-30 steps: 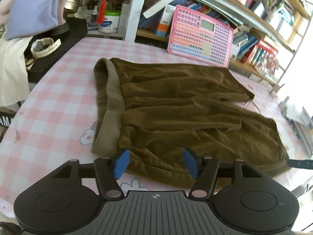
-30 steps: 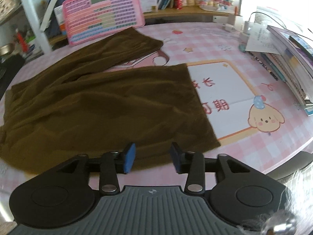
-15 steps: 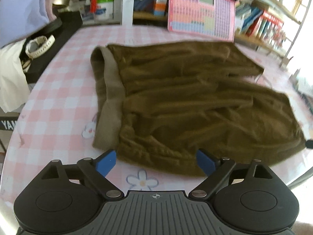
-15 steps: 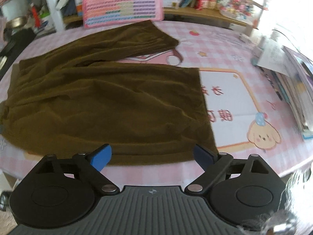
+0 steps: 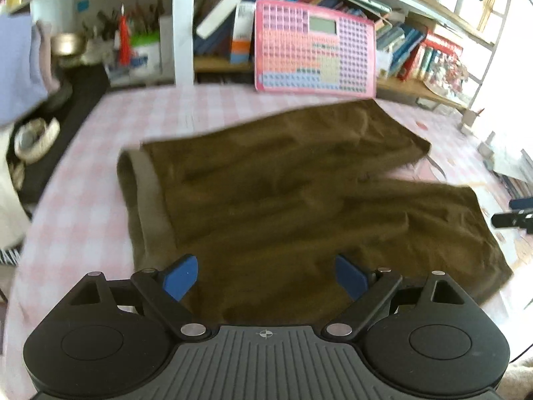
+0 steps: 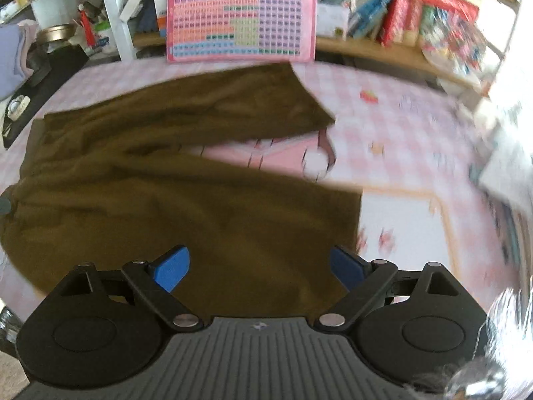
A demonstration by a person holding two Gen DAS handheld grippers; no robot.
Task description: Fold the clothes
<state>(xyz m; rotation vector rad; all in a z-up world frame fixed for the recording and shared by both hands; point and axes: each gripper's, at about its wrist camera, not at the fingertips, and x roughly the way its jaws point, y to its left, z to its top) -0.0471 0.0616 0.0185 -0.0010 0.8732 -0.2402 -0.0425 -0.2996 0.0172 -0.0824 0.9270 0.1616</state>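
The left gripper (image 5: 266, 275) is hovering with its blue-padded fingers (image 5: 180, 275) spread wide, holding nothing, above the near edge of a pair of brown shorts (image 5: 299, 206) close to the lighter waistband (image 5: 150, 200). The right gripper (image 6: 258, 268) is likewise hovering with its fingers (image 6: 171, 268) spread wide and empty, above the near leg of the same brown shorts (image 6: 186, 200) by the hem.

The shorts are lying flat on a pink-and-white checked tablecloth (image 5: 83, 206), waistband toward the left side and both legs extending toward the right, the far leg angling away from the near one. In the right wrist view, a printed pink cartoon panel (image 6: 399, 223) is showing on the cloth just beside the near leg's hem; motion blur makes its print unreadable.

Beyond the shorts, a pink keyboard-style learning tablet (image 6: 241, 15) with a small grey screen is leaning upright against a shelf unit (image 5: 183, 23); its key labels are too small to read. Books (image 6: 366, 6) are filling the shelves to the right, titles illegible. A white wristwatch (image 5: 35, 135) is lying on a black surface at the left.
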